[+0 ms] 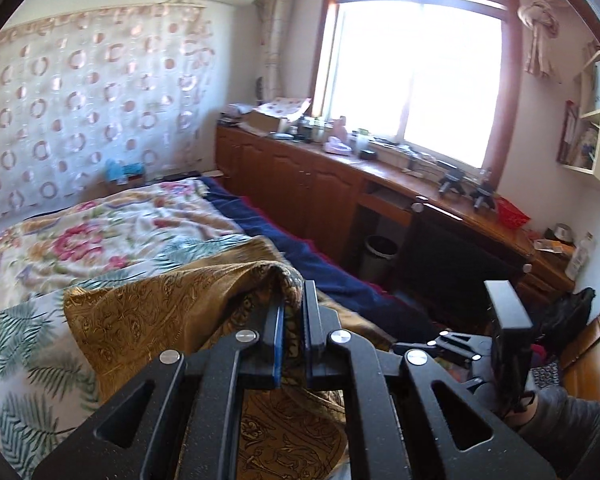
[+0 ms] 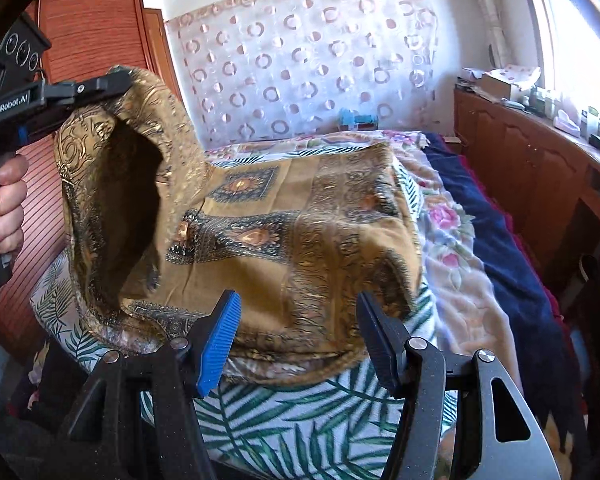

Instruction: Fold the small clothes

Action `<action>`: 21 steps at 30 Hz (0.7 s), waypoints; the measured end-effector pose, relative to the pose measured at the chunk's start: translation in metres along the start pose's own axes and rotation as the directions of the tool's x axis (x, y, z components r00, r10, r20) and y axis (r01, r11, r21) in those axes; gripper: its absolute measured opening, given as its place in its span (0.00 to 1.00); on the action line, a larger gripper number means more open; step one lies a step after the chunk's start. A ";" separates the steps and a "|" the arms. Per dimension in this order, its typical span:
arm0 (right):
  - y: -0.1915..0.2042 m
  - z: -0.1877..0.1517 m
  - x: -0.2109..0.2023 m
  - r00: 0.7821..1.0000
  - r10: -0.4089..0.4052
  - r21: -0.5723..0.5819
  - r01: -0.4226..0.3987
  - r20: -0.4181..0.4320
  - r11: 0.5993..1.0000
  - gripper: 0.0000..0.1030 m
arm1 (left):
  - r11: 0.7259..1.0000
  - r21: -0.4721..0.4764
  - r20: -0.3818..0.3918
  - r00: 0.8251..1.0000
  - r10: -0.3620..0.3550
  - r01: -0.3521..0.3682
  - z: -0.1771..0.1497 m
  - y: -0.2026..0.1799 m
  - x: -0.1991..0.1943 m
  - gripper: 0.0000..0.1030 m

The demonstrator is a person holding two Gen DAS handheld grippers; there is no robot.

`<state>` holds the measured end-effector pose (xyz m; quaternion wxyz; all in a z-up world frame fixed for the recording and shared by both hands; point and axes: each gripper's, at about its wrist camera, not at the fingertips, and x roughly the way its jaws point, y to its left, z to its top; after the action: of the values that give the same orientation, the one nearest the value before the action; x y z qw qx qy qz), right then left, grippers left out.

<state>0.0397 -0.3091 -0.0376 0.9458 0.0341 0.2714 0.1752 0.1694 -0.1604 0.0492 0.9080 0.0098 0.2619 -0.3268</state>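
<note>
**Corner lifted, far side unheld**

The gold patterned cloth (image 2: 300,220) lies spread across the bed, over a palm-leaf sheet (image 2: 284,420). Most of it is flat; its near-left corner is pulled up off the bed and hangs as a curled, hollow flap.

The left gripper (image 2: 120,82) has that corner. Its jaws are nearly closed, with the fabric pinched between the blue pads, and in the left wrist view the cloth (image 1: 172,312) bunches right at the fingertips of the left gripper (image 1: 294,312) and drapes away ahead and to the left. A hand (image 2: 2,208) holds its grip at the left edge of the right wrist view.

The right gripper (image 2: 296,336) stands about half open and holds nothing. The near hem of the cloth lies just ahead of and between its fingers (image 2: 220,336), not touched by either pad as far as can be seen.

Further out: a floral blanket (image 2: 444,216) beyond and to the right of the cloth, then a navy bed cover (image 2: 512,240) along the edge, and wooden cabinets (image 1: 300,184) under a bright window.

Risks, judged from this moment:
- Only one corner is held. Carrying it across may drag the whole cloth rather than fold it, since nothing pins the far side.
- The grip is on a small pinch of thin fabric; a quick pull could slip it free.
- The curled flap may land twisted, leaving a crooked edge.
- If the right gripper closes low, it could catch the sheet beneath along with the hem.
</note>
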 end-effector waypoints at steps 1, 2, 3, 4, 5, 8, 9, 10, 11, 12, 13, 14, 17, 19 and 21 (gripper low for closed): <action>0.000 -0.001 -0.002 1.000 -0.003 0.004 0.003 0.004 1.000 0.60 | 1.000 0.007 -0.001 1.000 -0.015 0.015 0.003 -0.007 0.002 0.08; -0.001 -0.002 -0.003 1.000 -0.005 0.009 0.004 0.008 1.000 0.60 | 0.999 0.019 -0.001 1.000 -0.026 0.026 0.007 -0.014 0.005 0.08; -0.002 -0.003 -0.005 1.000 -0.008 0.014 0.007 0.013 1.000 0.60 | 0.999 0.035 -0.001 1.000 -0.031 0.031 0.009 -0.020 0.008 0.08; -0.004 -0.005 -0.009 1.000 -0.011 0.018 0.010 0.017 1.000 0.60 | 0.998 0.051 -0.004 0.999 -0.032 0.032 0.010 -0.027 0.010 0.08; -0.006 -0.007 -0.012 1.000 -0.015 0.024 0.015 0.020 1.000 0.60 | 0.998 0.059 -0.009 1.000 -0.030 0.030 0.011 -0.032 0.013 0.08; -0.010 -0.012 -0.021 0.999 -0.023 0.043 0.022 0.029 0.999 0.60 | 0.998 0.062 -0.061 0.998 -0.008 0.011 0.009 -0.039 0.027 0.08; -0.011 -0.013 -0.023 0.999 -0.027 0.049 0.025 0.031 0.998 0.60 | 0.998 0.062 -0.065 0.998 -0.004 0.008 0.008 -0.041 0.029 0.08; -0.012 -0.014 -0.025 0.999 -0.028 0.054 0.026 0.032 0.998 0.60 | 0.998 0.061 -0.069 0.998 -0.003 0.007 0.006 -0.039 0.030 0.08; -0.012 -0.015 -0.026 0.999 -0.030 0.056 0.028 0.032 0.998 0.60 | 0.998 0.060 -0.070 0.998 -0.002 0.007 0.005 -0.036 0.032 0.09; -0.012 -0.016 -0.028 0.999 -0.034 0.057 0.032 0.031 0.998 0.60 | 0.998 0.057 -0.069 0.998 -0.001 0.005 0.004 -0.033 0.030 0.17; -0.011 -0.017 -0.030 0.999 -0.038 0.056 0.037 0.030 0.998 0.60 | 0.999 0.053 -0.068 0.998 0.002 0.002 0.003 -0.031 0.029 0.29; -0.010 -0.018 -0.031 0.999 -0.042 0.055 0.040 0.029 0.998 0.60 | 0.999 0.048 -0.063 0.998 0.010 -0.007 0.003 -0.028 0.028 0.38; -0.008 -0.016 -0.035 0.998 -0.047 0.060 0.045 0.032 0.997 0.60 | 0.998 0.047 -0.049 0.998 0.034 -0.032 -0.002 -0.019 0.022 0.49; -0.006 -0.013 -0.036 0.998 -0.047 0.061 0.045 0.034 0.997 0.60 | 0.997 0.044 -0.064 0.996 0.064 -0.061 -0.009 -0.007 0.020 0.57; -0.003 -0.010 -0.033 0.998 -0.052 0.053 0.050 0.033 0.997 0.60 | 0.996 0.019 -0.077 0.993 0.089 -0.088 -0.017 0.009 0.018 0.71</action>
<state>0.0096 -0.3238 -0.0300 0.9532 0.0549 0.2603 0.1433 0.1781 -0.1601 0.0243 0.9106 0.0412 0.2937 -0.2878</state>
